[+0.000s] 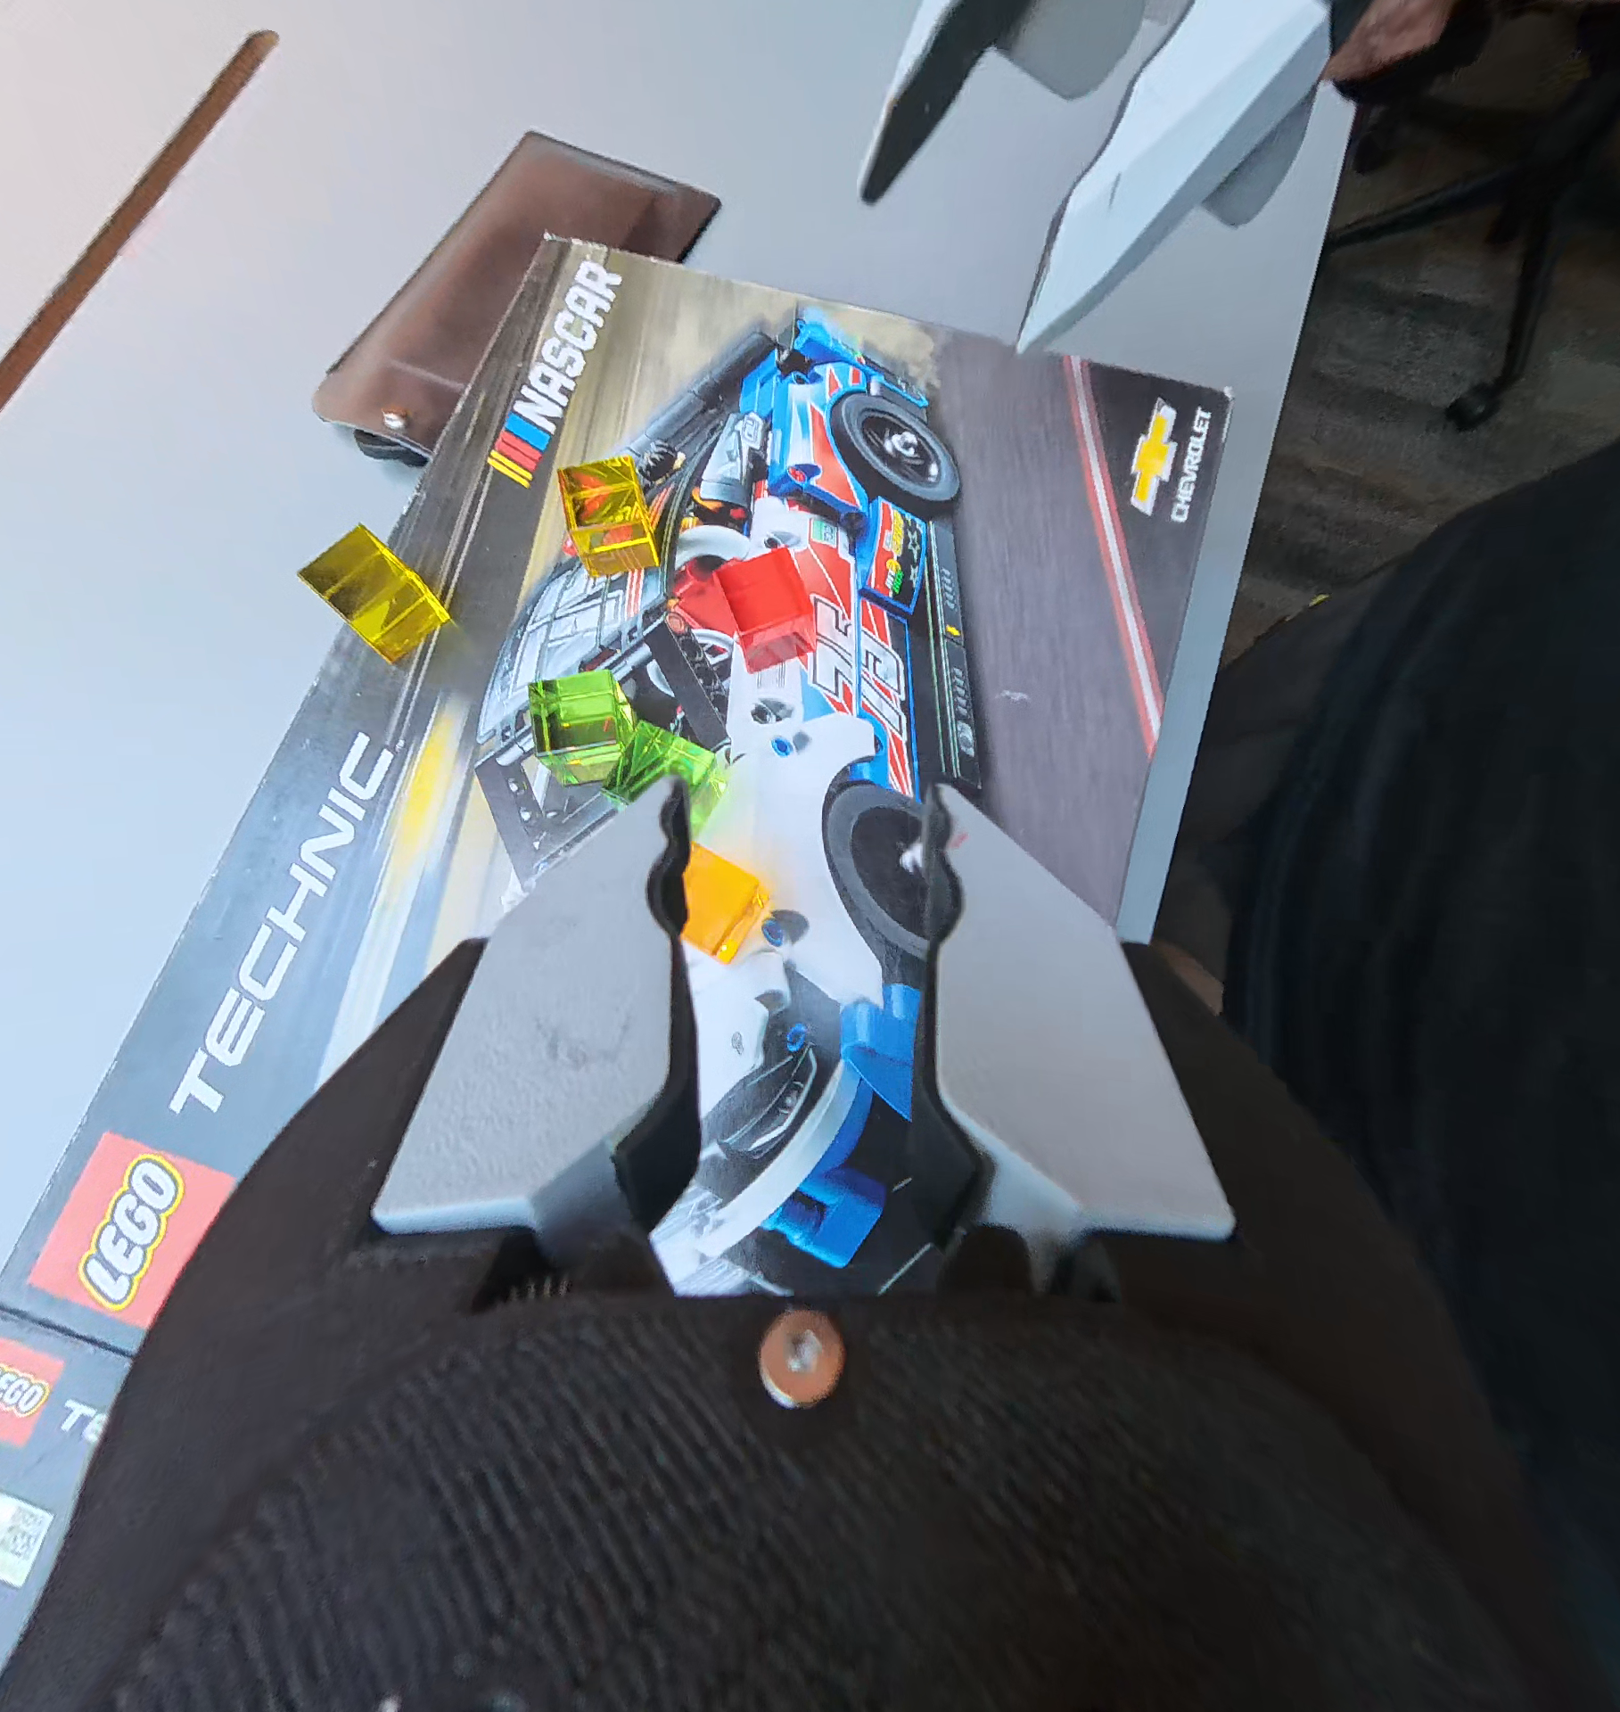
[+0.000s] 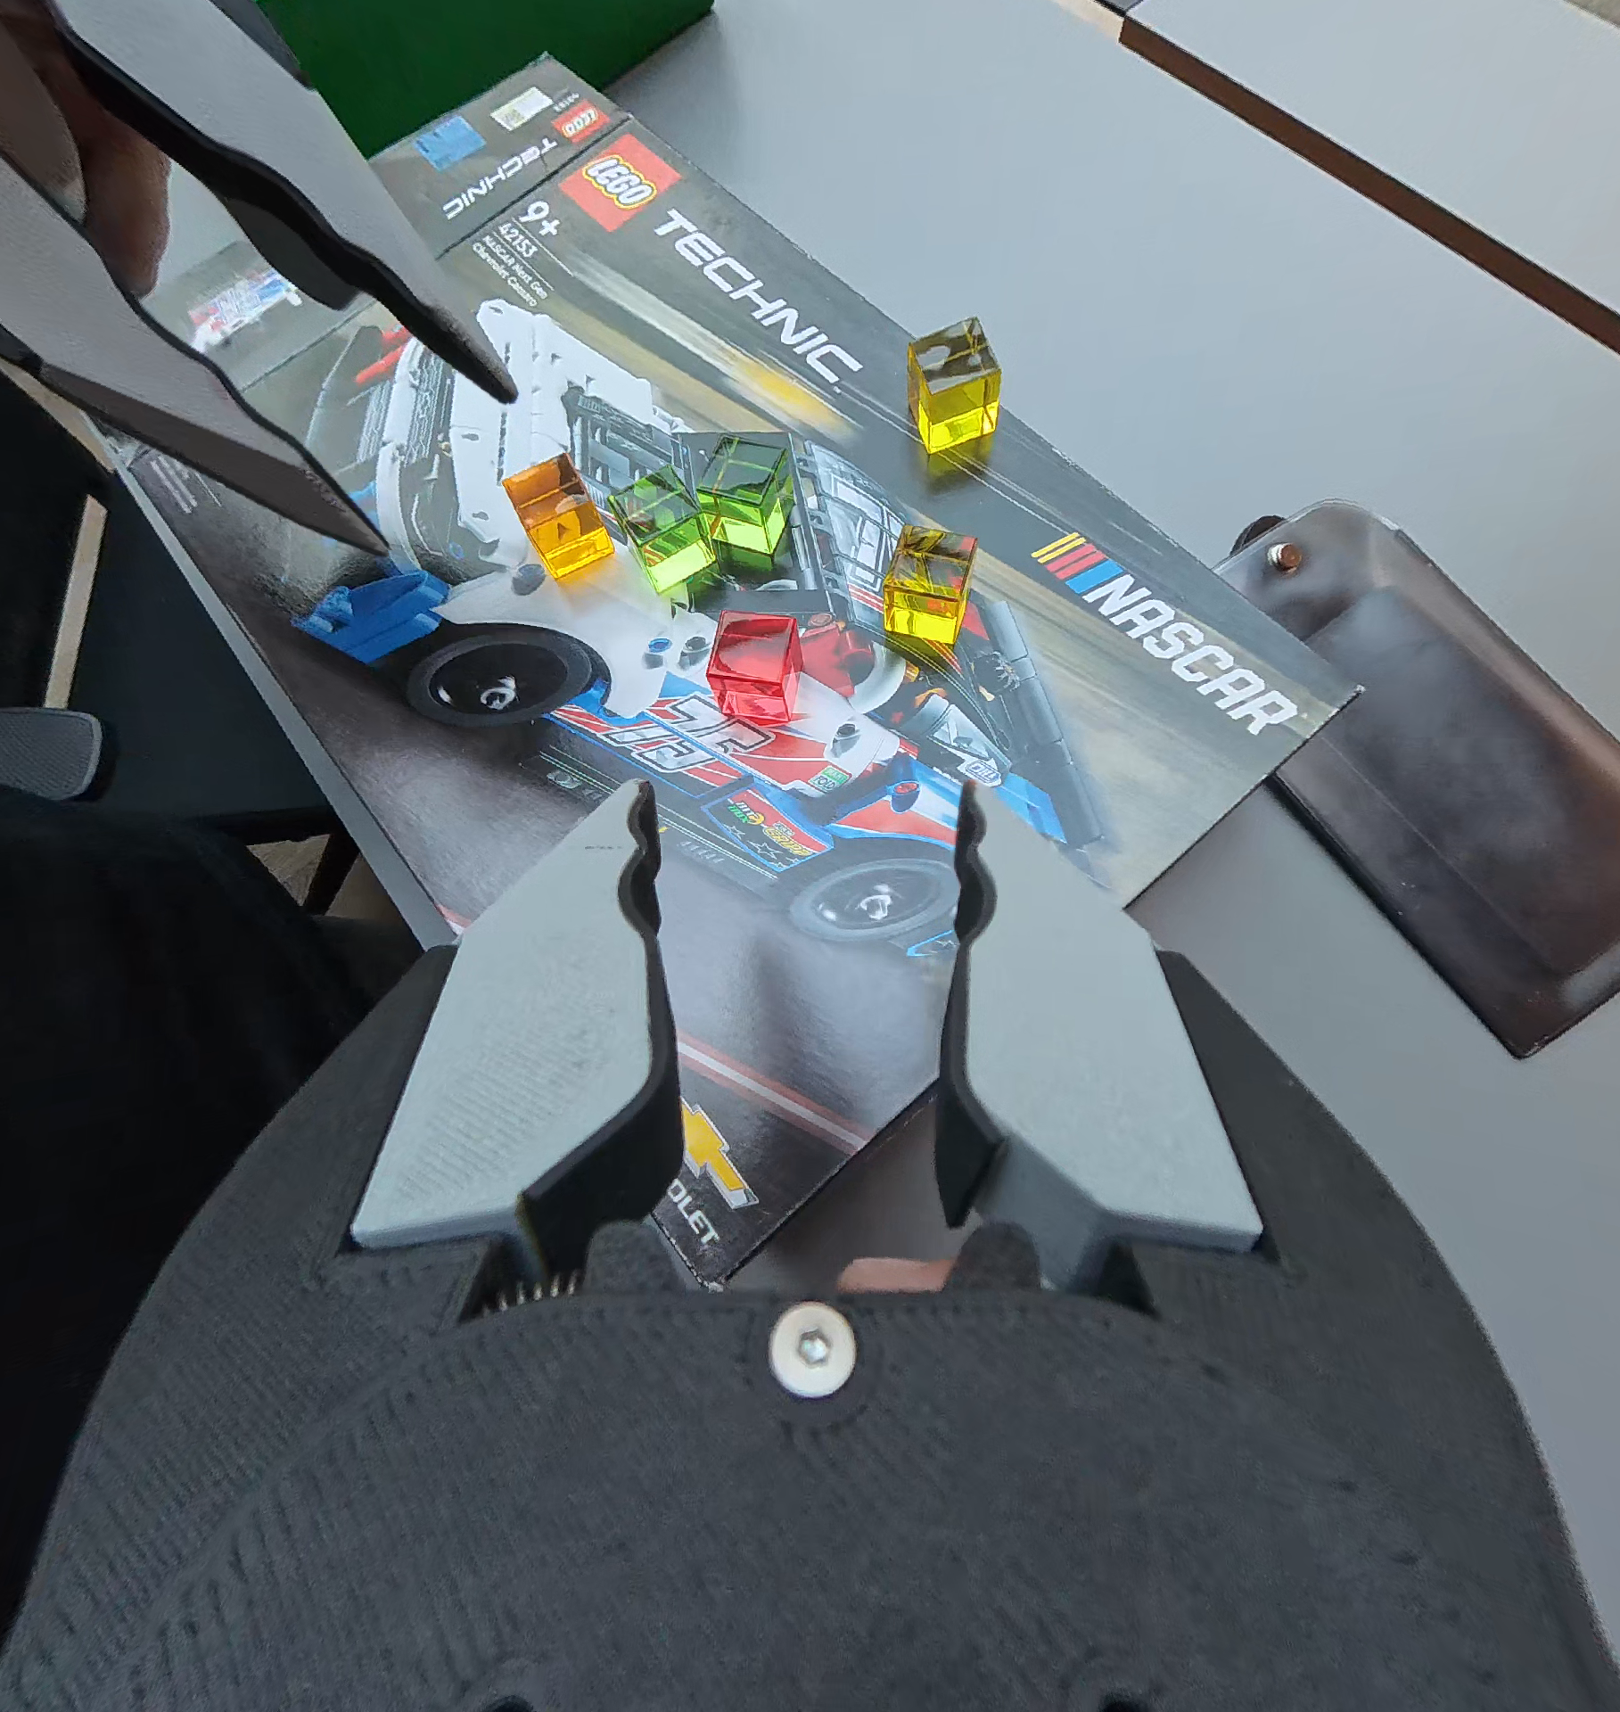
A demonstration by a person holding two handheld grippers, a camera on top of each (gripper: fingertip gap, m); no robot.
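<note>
A flat toy-set box (image 1: 1047, 602) with a race-car picture lies on a grey table (image 1: 139, 371). Several clear cubes stand on it. My left gripper (image 1: 806, 815) is open just above the box, with an orange cube (image 1: 722, 903) between its fingers, close to the left finger. Two green cubes (image 1: 579, 727) stand just beyond, then a red cube (image 1: 769, 602) and a yellow cube (image 1: 607, 514). Another yellow cube (image 1: 375, 588) sits at the box's edge. My right gripper (image 2: 806, 801) is open and empty over the box (image 2: 528, 769), short of the red cube (image 2: 755, 667).
A brown leather case (image 2: 1473, 769) lies on the table (image 2: 1158, 232) beside the box's far end. A green object (image 2: 472, 56) stands past the box. The table edge runs close beside the box, with a person's dark clothing (image 1: 1482, 834) there.
</note>
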